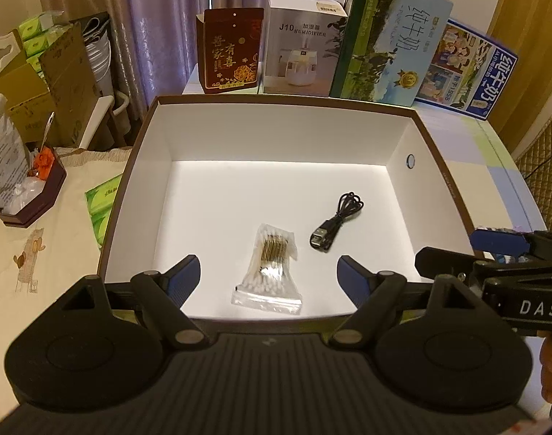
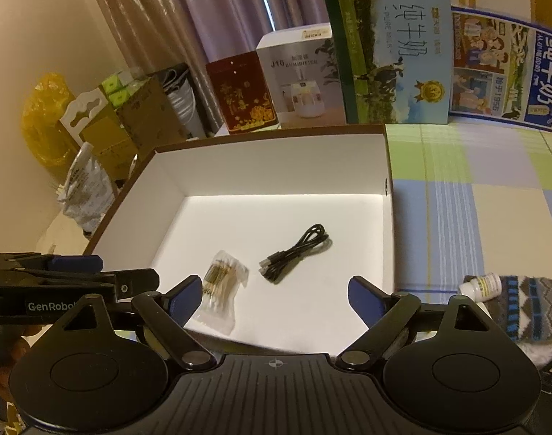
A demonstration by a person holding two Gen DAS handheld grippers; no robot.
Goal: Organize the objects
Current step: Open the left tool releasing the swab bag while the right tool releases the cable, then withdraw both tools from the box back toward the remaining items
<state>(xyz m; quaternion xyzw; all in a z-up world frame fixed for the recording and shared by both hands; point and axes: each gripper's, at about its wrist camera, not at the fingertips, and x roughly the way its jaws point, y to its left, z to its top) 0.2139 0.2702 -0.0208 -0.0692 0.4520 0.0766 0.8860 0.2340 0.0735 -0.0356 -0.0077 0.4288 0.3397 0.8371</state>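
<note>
Both my grippers hover at the near rim of the white-lined box (image 1: 160, 134). My left gripper (image 1: 267, 275) has its jaws spread wide with nothing between them; my right gripper (image 2: 272, 295) is likewise spread and holds nothing. On the box floor lie a clear packet of cotton swabs (image 1: 270, 268) near the front wall and, just beside it to the right, a coiled black USB cable (image 1: 336, 223). A small pill bottle (image 2: 481, 285) and a knitted sock (image 2: 526, 308) lie outside the box, on the checked tablecloth (image 2: 475, 188).
</note>
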